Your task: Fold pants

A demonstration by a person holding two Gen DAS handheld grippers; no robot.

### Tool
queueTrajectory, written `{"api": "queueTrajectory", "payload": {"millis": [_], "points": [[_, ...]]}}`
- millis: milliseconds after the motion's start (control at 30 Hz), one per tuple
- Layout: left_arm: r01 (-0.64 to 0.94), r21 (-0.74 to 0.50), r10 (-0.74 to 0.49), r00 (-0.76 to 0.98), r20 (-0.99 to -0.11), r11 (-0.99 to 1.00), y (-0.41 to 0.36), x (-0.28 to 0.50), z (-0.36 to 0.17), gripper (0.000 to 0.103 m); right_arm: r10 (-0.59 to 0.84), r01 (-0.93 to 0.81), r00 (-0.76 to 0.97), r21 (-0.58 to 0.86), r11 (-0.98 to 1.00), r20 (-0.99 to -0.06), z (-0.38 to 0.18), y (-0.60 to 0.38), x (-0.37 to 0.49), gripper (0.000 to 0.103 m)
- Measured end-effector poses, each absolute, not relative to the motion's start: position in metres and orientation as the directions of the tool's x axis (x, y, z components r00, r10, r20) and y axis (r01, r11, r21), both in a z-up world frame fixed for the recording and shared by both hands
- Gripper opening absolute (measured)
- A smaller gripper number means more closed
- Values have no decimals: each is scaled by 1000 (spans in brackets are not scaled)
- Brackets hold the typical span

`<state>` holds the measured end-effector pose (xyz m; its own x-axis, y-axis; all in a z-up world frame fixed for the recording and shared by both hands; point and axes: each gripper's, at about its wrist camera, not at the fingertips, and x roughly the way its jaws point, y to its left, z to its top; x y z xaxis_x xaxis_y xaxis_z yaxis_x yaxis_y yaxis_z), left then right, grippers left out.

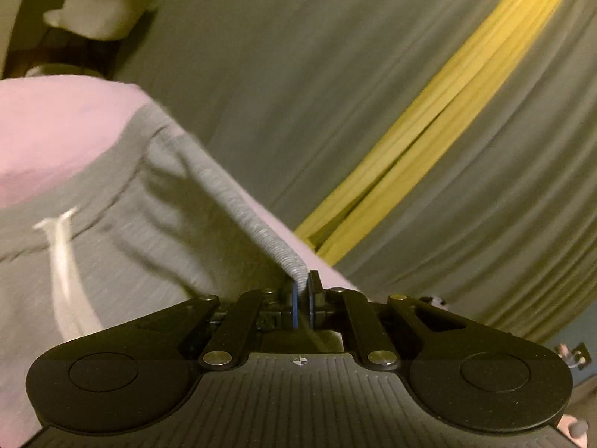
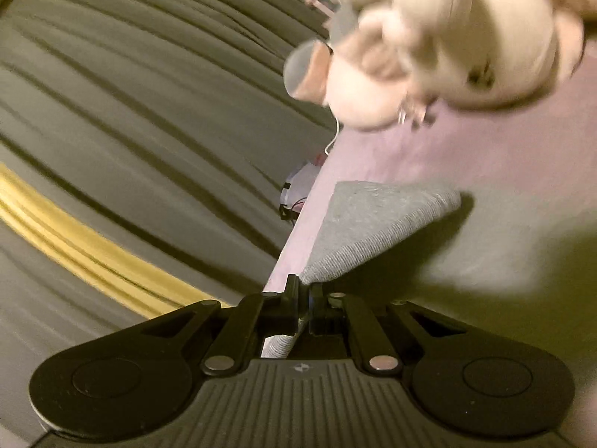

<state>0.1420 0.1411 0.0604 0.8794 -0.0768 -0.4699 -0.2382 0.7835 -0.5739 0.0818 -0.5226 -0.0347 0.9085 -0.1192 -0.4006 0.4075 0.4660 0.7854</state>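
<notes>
The grey pants hang and drape over a pink bed surface in the left wrist view, with a white drawstring on the front. My left gripper is shut on the ribbed waistband, which stretches up and left from the jaws. In the right wrist view my right gripper is shut on a ribbed grey corner of the pants, lifted above the pink surface. Both images are blurred by motion.
Grey curtains with a yellow stripe fill the background of both views. A white plush toy lies on the pink bed in the right wrist view. A white fluffy object sits at the left view's top left.
</notes>
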Motion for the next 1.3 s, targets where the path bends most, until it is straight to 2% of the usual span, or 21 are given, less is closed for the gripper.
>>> {"api": "queueTrajectory", "payload": {"millis": [100, 200, 300, 400, 467, 533, 567, 633, 767, 833, 867, 900, 933, 967, 1067, 1200, 1300], "points": [[-289, -558, -55, 854, -518, 778, 137, 92, 36, 7, -113, 446, 881, 726, 523, -460, -24, -528, 51, 4], [-365, -580, -59, 810, -584, 728, 142, 63, 3, 7, -114, 535, 815, 664, 522, -568, -33, -530, 38, 4], [-424, -603, -90, 765, -638, 675, 152, 61, -21, 7, -82, 614, 748, 641, 461, -658, -52, -536, 33, 4], [-432, -583, -76, 756, -650, 688, 158, 73, -25, 12, -49, 660, 692, 603, 448, -720, -67, -537, 34, 5], [-445, -554, -25, 763, -645, 703, 159, 74, -17, 24, -42, 656, 687, 593, 467, -726, -69, -534, 32, 9], [-454, -512, 41, 776, -630, 729, 161, 83, -11, 57, -42, 666, 677, 587, 460, -735, -73, -532, 35, 10], [-463, -495, 77, 782, -619, 735, 162, 92, -10, 63, -38, 660, 683, 595, 459, -729, -75, -532, 35, 10], [-494, -484, 122, 780, -614, 722, 176, 107, -10, 67, -28, 654, 692, 609, 450, -722, -78, -534, 36, 13], [-521, -511, 109, 765, -634, 684, 202, 131, -13, 75, 0, 638, 704, 633, 439, -710, -83, -536, 47, 22], [-539, -494, 125, 752, -648, 682, 212, 139, -17, 70, -12, 639, 701, 620, 455, -713, -82, -534, 52, 21], [-547, -495, 120, 743, -658, 675, 219, 145, -22, 61, -16, 640, 699, 616, 459, -715, -82, -533, 54, 21], [-552, -506, 100, 735, -671, 663, 229, 144, -27, 42, -21, 643, 697, 612, 461, -717, -81, -532, 56, 19], [-553, -520, 76, 729, -680, 651, 233, 148, -30, 18, -25, 643, 694, 604, 470, -719, -80, -531, 59, 8], [-552, -529, 63, 728, -683, 645, 237, 149, -30, 13, -36, 647, 687, 588, 486, -726, -76, -529, 62, 5], [-516, -550, 61, 764, -643, 657, 252, 130, -11, 12, -60, 620, 707, 577, 531, -705, -53, -524, 65, 5], [-423, -594, 51, 840, -541, 684, 267, 114, 13, 11, -107, 526, 795, 590, 612, -597, -6, -518, 47, 5], [-427, -594, 52, 839, -542, 682, 278, 105, 11, 12, -130, 506, 808, 565, 651, -575, 5, -519, 27, 5]]}}
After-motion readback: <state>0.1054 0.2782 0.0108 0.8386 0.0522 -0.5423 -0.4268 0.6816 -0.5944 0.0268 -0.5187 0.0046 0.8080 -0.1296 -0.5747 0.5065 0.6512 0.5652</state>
